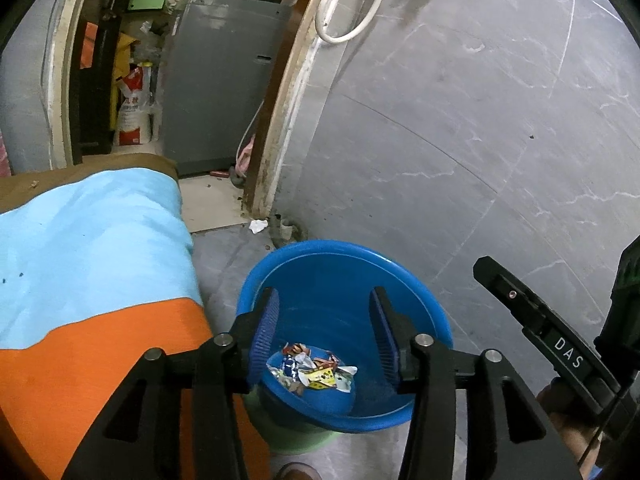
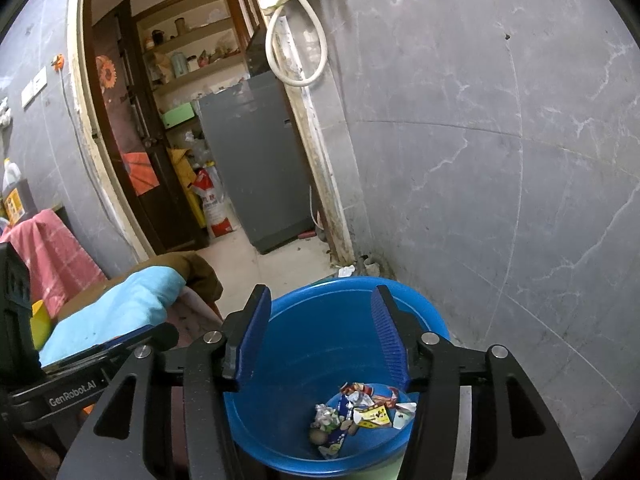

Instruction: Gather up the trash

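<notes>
1. My left gripper (image 1: 324, 336) is hanging over the blue bucket (image 1: 420, 304), tilted downward, its jaws standing partly open with nothing between the ribbed blue pads (image 1: 266, 332); only air and the bucket's inside are showing in the gap.
2. My right gripper (image 2: 320, 340) is hovering beside it over the same bucket (image 2: 416, 300), also angled down, jaws partly open and gripping nothing.
3. The lower rim of the bucket is being hidden by my black linkages in both views, and what it is standing on is hard to make out beyond a green edge.
4. The trash (image 1: 314, 368) is lying at the bottom of the bucket: crumpled wrappers, shiny foil and printed paper scraps, too small to read.
5. A smooth cloth in light blue and orange (image 1: 92, 264) is bulging at the left, cut off by the frame.
6. A white crumpled scrap (image 1: 258, 225) is sitting on the floor past the bucket, near the worn door frame (image 1: 280, 120).
7. Beyond, a grey marbled wall (image 1: 460, 120) is curving away, and a grey cabinet (image 1: 216, 92) is standing in the doorway.
</notes>
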The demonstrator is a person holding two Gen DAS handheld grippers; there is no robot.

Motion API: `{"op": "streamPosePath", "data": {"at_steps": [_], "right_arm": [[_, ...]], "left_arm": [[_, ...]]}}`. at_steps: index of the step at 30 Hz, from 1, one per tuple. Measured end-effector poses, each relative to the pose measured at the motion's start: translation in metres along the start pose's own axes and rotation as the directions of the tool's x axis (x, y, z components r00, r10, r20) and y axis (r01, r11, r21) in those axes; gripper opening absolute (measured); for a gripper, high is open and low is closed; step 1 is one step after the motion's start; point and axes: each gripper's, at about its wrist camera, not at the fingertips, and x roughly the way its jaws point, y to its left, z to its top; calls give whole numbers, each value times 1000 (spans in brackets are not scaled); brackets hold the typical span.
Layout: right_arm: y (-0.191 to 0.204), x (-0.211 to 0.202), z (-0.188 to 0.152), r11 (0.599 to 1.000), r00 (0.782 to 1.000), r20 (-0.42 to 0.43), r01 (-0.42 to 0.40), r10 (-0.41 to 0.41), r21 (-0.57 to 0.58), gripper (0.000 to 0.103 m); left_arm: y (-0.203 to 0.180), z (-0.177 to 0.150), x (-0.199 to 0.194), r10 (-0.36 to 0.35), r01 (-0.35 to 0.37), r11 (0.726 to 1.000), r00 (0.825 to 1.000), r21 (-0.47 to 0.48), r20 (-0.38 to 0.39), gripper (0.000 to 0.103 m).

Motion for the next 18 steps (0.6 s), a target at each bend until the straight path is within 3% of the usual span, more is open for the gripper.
{"op": "streamPosePath", "data": {"at_steps": [5, 9, 18], "right_arm": [[4, -1, 1, 1000, 1000, 5, 0, 0, -3, 56], [6, -2, 1, 1000, 1000, 11, 3, -3, -6, 68], [11, -7, 1, 1000, 999, 34, 14, -14, 0, 89]], "left_arm": [[3, 1, -8, 49, -49, 999, 999, 12, 20, 47], [5, 0, -14, 70, -70, 997, 997, 11, 31, 54], [13, -1, -42, 139, -142, 990, 984, 15, 115, 83]]}}
